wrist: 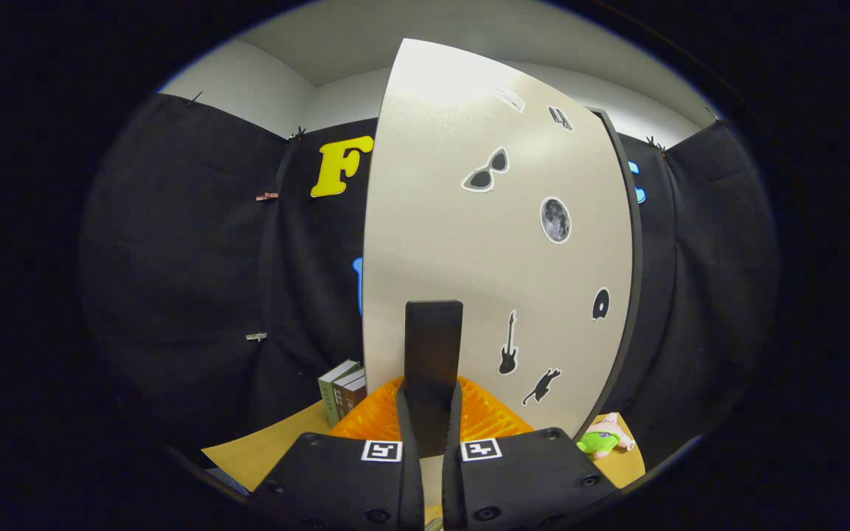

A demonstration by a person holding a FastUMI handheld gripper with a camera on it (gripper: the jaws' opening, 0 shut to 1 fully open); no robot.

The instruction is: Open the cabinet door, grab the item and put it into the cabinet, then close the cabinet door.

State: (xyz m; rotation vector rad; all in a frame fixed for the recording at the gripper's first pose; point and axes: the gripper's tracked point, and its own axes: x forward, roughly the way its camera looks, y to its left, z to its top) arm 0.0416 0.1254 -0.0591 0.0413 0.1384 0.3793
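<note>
Gripper view, lower centre: the tool [431, 442] is clenched on the dark handle [433, 354] of the door [469, 243], likely to swing it. Plush toy [602, 439] waits on the tabletop [277, 446], lower right, beside the door's edge.

Black cloth [189, 258] drapes the booth below pale walls [248, 81] and ceiling [366, 33].

Pale beige cabinet door [469, 243] dotted with black-and-white stickers; black handle [433, 346]; green and brown books [341, 398]; pink-and-green plush toy [602, 439]; tan table [277, 446].
</note>
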